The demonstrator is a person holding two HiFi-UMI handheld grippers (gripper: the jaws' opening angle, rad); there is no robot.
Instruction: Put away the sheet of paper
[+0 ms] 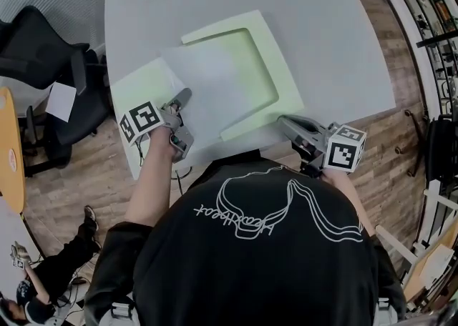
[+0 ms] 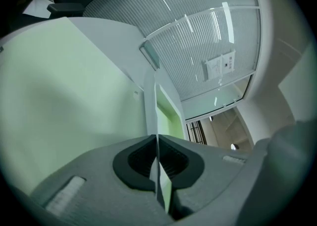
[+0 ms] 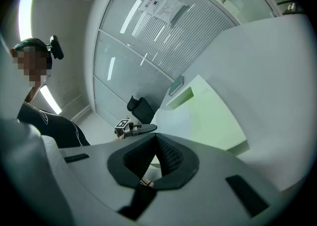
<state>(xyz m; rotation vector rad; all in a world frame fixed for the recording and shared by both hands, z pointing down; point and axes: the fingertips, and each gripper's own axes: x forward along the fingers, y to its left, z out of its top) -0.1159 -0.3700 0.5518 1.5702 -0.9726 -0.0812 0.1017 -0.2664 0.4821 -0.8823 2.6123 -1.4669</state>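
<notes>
left gripper [image 2: 157, 141]: clamped on sheet of paper [image 1: 207, 85] | right gripper [image 3: 156, 138]: closed, empty | sheet is laid over green folder [image 1: 280, 67], not yet released

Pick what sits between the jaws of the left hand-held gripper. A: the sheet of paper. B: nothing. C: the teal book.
A: in the left gripper view the left hand-held gripper is shut on the thin edge of the sheet of paper.
</notes>
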